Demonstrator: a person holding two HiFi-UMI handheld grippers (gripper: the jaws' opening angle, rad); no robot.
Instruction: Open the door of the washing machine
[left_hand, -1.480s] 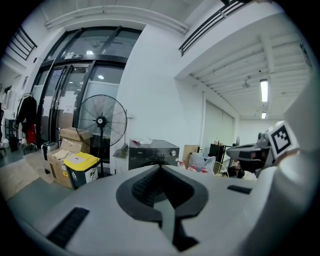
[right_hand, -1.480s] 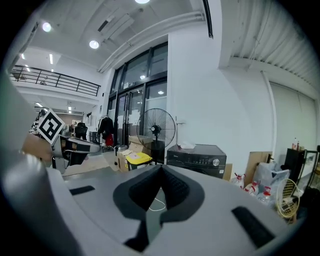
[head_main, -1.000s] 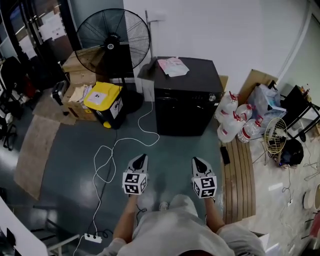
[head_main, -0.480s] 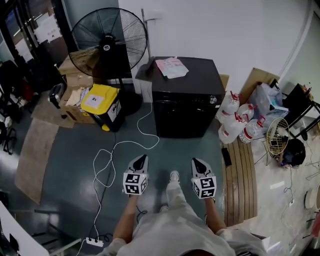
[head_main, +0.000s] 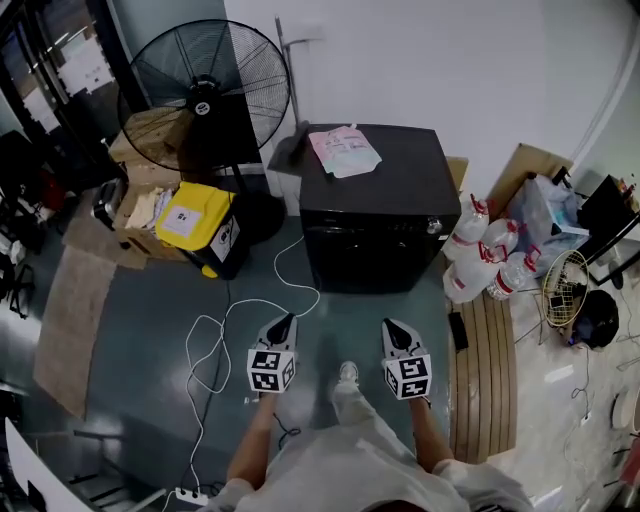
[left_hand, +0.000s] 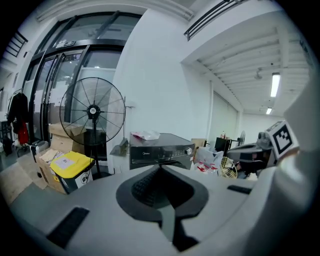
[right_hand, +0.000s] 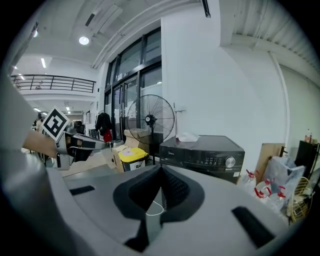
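- Left claw: jaws pressed together, nothing between them. Held low over the grey-blue floor, tip aimed at the machine.
- Right claw: jaws also closed tight, empty. Level with the left one, with a gap between the two. The person's light shoe is on the floor in that gap.
- Marker cubes sit just behind the jaws on both.
- Black box-shaped washing machine stands ahead of both claws, back against the white wall. It is well apart from the tips, no contact.
- Its front door is closed, flush with the front face. Silver round knob sits at the right end of the control panel.
- Pink-white plastic packet lies on the machine's top, towards the back left.
- Thin white cable loops over the floor from the machine's left side. It runs left of the left claw, down to a white power strip near the bottom edge.
- Left of the machine: big black pedestal fan, then a black bin with a yellow lid, beside brown cardboard boxes.
- Right of the machine: a cluster of clear plastic jugs with red caps, touching each other, just beside the machine's right side.
- Light wooden slatted board lies flat on the floor in front of the jugs. Round wire basket is further right.
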